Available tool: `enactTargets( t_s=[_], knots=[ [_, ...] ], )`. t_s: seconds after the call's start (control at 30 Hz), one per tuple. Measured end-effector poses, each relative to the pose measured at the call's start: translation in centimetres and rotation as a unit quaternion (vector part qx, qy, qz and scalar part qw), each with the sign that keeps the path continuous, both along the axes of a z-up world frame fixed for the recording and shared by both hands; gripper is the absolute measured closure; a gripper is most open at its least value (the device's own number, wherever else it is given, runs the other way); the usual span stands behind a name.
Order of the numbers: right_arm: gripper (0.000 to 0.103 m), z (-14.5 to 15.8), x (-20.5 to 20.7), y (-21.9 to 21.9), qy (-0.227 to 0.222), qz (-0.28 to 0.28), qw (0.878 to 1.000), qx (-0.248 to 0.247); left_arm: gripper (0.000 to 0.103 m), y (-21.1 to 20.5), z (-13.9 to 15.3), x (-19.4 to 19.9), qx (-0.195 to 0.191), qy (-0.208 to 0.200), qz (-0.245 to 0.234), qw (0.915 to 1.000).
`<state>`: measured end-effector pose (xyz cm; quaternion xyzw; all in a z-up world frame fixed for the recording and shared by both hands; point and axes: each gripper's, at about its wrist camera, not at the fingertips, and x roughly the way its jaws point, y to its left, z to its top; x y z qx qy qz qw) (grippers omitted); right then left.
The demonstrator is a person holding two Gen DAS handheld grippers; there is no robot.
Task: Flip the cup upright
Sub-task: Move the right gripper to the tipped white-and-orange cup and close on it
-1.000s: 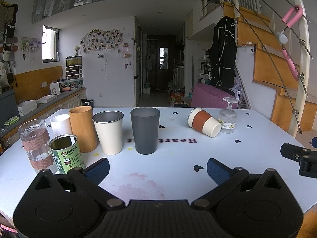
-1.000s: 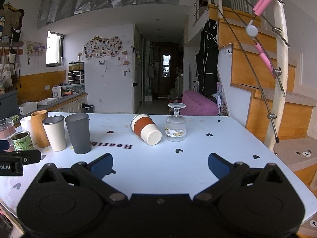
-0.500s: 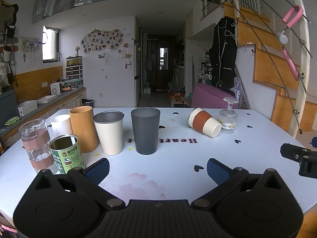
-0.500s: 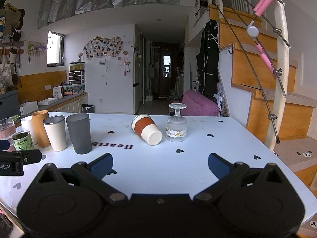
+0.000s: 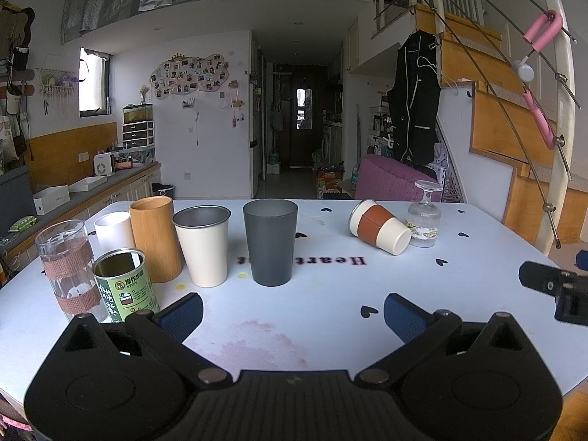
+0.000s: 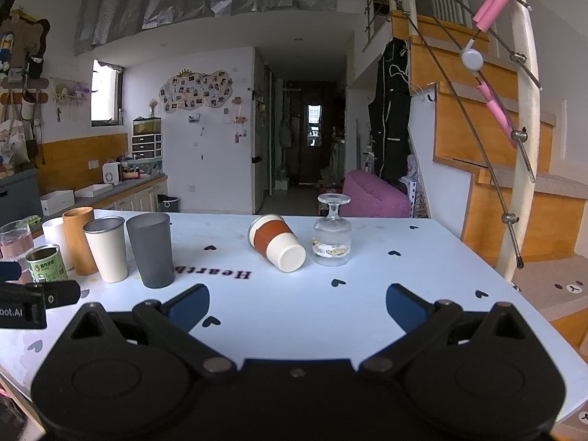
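A cream cup with a brown sleeve (image 5: 379, 227) lies on its side on the white table (image 5: 312, 316), base towards me; it also shows in the right wrist view (image 6: 276, 241). Beside it, a stemmed glass (image 5: 423, 217) stands upside down, also seen in the right wrist view (image 6: 332, 235). My left gripper (image 5: 292, 314) is open and empty, low over the table in front of the upright cups. My right gripper (image 6: 297, 303) is open and empty, a short way in front of the lying cup.
A row of upright cups stands at the left: dark grey tumbler (image 5: 271, 240), cream metal cup (image 5: 204, 244), bamboo cup (image 5: 154, 237), white cup (image 5: 112, 228), green tin (image 5: 123, 283), clear glass (image 5: 68, 268). The table edge runs at the right (image 6: 514, 294).
The right gripper has moved slightly forward towards the lying cup. The left gripper has barely moved.
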<state>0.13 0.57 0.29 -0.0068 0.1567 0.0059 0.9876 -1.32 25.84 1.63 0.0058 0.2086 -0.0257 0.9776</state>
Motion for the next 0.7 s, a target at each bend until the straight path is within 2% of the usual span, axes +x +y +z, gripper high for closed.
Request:
enactTargets(
  t_s=[0.27,0.7],
  knots=[
    [0.000,0.5,2.7,-0.4,-0.033,0.050,0.998,-0.001,0.000,0.8,-0.6,-0.3,-0.003,0.000,-0.001,1.0000],
    [0.000,-0.6,15.9,-0.3,0.001,0.117,0.991,-0.068,0.000,2.2,-1.8,0.0,-0.007,0.010,0.007,0.9999]
  ],
)
